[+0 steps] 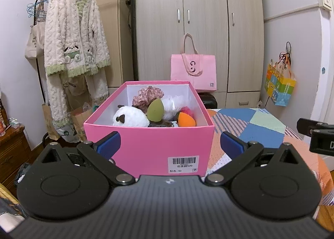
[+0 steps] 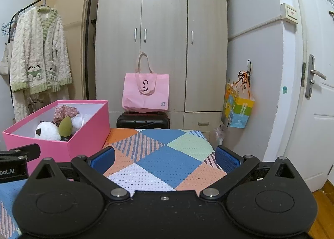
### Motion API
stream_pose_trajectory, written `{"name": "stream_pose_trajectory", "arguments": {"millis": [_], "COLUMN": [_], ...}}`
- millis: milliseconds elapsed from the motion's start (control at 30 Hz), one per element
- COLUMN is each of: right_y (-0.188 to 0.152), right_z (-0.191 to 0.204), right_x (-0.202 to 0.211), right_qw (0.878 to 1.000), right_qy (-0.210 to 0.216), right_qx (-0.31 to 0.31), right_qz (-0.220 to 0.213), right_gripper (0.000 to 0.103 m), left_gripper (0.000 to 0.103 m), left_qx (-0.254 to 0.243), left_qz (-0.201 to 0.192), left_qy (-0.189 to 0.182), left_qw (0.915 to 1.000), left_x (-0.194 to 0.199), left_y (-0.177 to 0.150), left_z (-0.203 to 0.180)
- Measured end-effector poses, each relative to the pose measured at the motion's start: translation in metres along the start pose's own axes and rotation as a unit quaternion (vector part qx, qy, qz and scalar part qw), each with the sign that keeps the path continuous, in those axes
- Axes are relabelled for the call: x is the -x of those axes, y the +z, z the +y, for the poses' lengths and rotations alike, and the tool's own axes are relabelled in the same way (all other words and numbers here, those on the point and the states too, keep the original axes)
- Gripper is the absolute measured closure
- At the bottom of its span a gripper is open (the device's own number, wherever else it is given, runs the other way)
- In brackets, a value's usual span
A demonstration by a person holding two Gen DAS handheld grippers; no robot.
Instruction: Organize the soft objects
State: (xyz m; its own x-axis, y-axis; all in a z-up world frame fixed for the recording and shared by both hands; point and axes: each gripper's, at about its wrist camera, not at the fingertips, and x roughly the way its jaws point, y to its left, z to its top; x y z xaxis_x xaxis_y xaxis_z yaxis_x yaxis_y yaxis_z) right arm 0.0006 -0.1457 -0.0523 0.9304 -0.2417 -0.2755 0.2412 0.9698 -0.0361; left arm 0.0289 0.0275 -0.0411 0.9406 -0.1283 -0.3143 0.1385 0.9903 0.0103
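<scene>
Left wrist view: the left gripper [image 1: 170,143] is held with its blue pads [image 1: 109,141] spread wide and nothing between them, just in front of a pink box [image 1: 150,147] that is set on a patchwork cloth [image 1: 261,126]. Inside the box are seen a white plush toy [image 1: 130,117] with dark ears, an olive-green sponge [image 1: 155,110], an orange sponge [image 1: 186,122], a floral scrunchie [image 1: 147,94] toward the back wall and a white fluffy item [image 1: 173,105] beside it. A barcode label [image 1: 183,164] is fixed to the near wall of the box. A pink tote bag [image 1: 193,73] is stood against a wardrobe [image 1: 198,19]; a fleece robe [image 1: 75,36] is hung at the left. Right wrist view: the right gripper [image 2: 165,160] is likewise spread and empty, held over the patchwork cloth [image 2: 167,155]. The pink box [image 2: 83,134] is seen at the left on the cloth, well apart from this gripper's pads, with the plush toy [image 2: 47,131], green sponge [image 2: 65,127] and scrunchie [image 2: 65,112] visible inside. A black suitcase [image 2: 143,120] is placed under the tote bag [image 2: 145,92], and a colourful gift bag [image 2: 239,107] is hung on the wall beside a white door [image 2: 313,84].
</scene>
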Motion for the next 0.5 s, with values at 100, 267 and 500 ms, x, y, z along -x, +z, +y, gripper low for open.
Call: {"name": "stream_pose_trajectory", "arguments": {"millis": [100,267,500], "right_y": [-0.0012,-0.0024,-0.0031], "right_z": [0.0014,0.0018,0.0004], "right_x": [0.0008,0.0019,0.0042], "right_qw": [1.0,1.0,1.0], "right_qy": [-0.003,-0.005,-0.01], "right_qx": [0.002,0.004,0.003], "right_qz": [0.001,0.0,-0.005], "right_gripper": [0.0,0.0,0.0], "left_gripper": [0.0,0.0,0.0], "left_qx": [-0.002,-0.005,-0.001], "left_qz": [0.0,-0.003,-0.01], "left_qy": [0.001,0.0,-0.004], "left_qw": [1.0,1.0,0.9999], "left_x": [0.0005,0.0025,0.0041], "left_y": [-0.001,-0.0018,-0.0008], "left_z": [-0.0004,-0.0007,0.0016]}}
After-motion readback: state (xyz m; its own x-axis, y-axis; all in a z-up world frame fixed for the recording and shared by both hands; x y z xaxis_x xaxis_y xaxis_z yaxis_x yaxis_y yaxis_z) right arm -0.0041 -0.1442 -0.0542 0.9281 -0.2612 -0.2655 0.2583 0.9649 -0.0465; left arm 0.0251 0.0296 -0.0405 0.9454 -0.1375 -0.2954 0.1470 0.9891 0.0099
